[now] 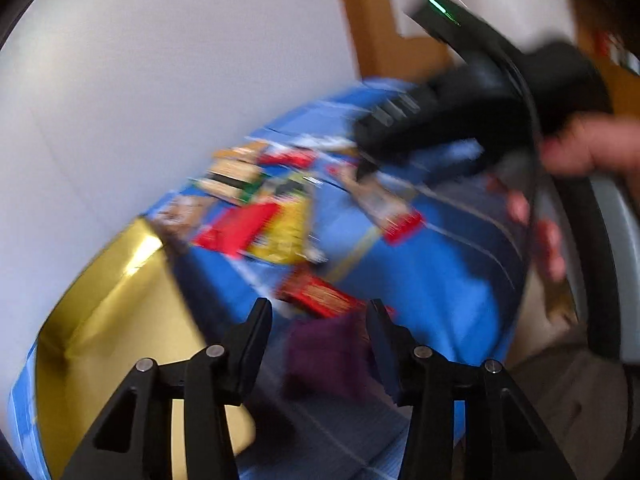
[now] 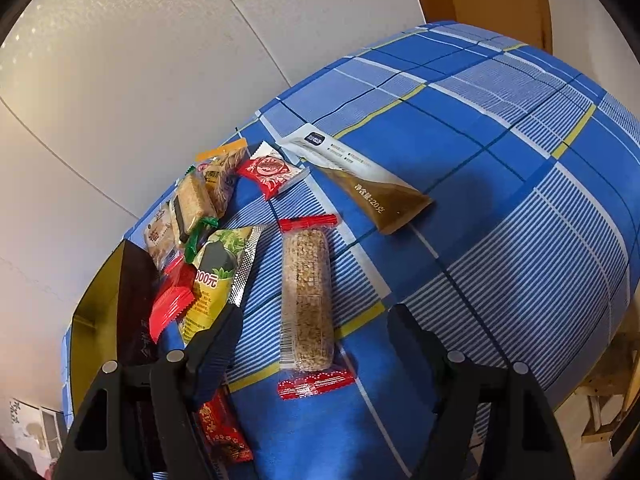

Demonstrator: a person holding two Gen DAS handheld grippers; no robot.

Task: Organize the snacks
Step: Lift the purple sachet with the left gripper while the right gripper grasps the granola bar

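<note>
Lying lengthwise between your right gripper's (image 2: 312,316) wide-open, empty jaws, the grain bar (image 2: 307,300) in clear wrap with red ends looks light, crinkly and crumbly; pinch it across the middle, gently. Beyond the left jaw sprawl the heaped snack packets (image 2: 208,216) and the gold box (image 2: 94,300). Your left gripper (image 1: 320,312) blurs, part-open over a purple packet (image 1: 324,356), seemingly gripping nothing.

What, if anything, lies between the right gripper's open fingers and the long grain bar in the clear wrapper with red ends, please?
Nothing visible does. The right gripper is open, and the grain bar lies flat on the blue checked cloth directly between and ahead of its fingers. The yellow packet lies clear to the left.
</note>
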